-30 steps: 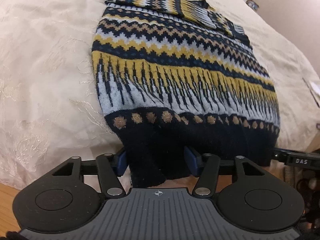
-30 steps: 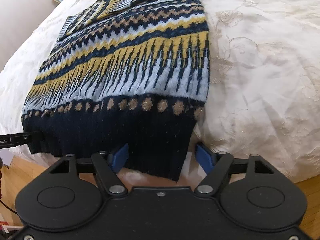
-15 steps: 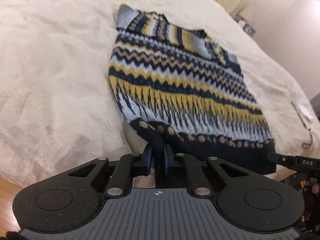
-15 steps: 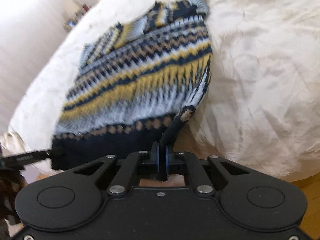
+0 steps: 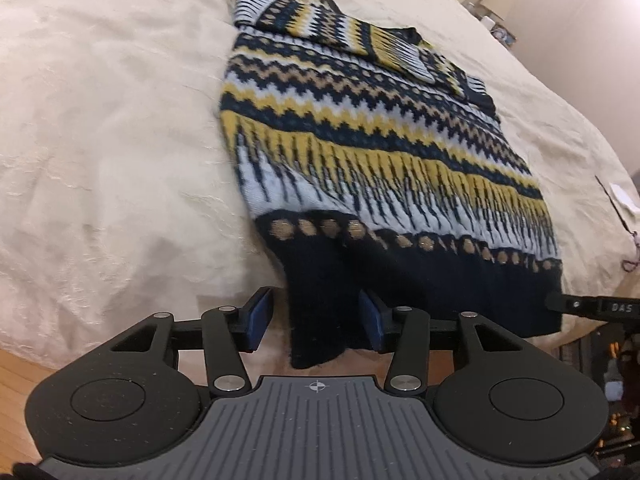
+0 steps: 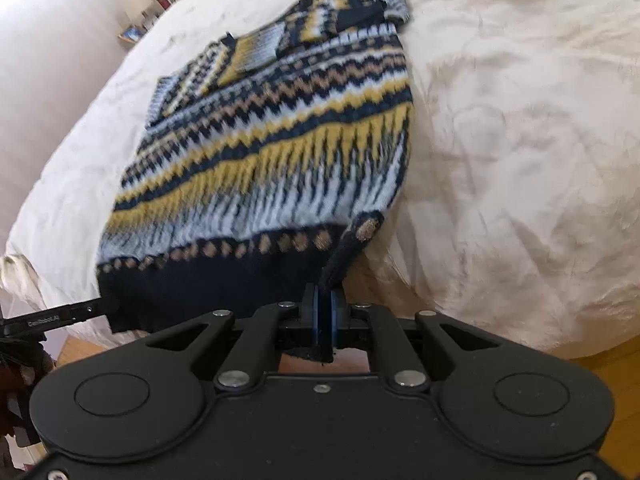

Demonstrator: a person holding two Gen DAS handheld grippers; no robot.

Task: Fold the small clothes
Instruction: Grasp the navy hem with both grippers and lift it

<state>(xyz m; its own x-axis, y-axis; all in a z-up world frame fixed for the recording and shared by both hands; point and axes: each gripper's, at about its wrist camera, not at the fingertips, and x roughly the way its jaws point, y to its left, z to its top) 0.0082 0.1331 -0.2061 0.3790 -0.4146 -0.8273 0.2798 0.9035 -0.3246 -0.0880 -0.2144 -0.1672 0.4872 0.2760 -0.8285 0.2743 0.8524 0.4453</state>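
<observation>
One cream bedspread [image 5: 100,128] bears the sweater [image 5: 360,152]; right tool [image 6: 325,312] pinches its hem, left tool [image 5: 316,320] gapes.

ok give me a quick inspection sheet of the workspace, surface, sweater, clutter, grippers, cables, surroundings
surface: cream bedspread, wrinkled, on a bed
job's things: patterned knit sweater lying flat, sleeves folded across the top, dark hem hanging over the bed edge
clutter: small white item near the bed's right edge, too small to identify
grippers: left hand-held gripper open, hem corner between its jaws, not clamped; right hand-held gripper shut on the other hem corner, pulling it up
cables: thin dark cord beside the white item
surroundings: wooden floor, pale wall, shelf with small items
</observation>
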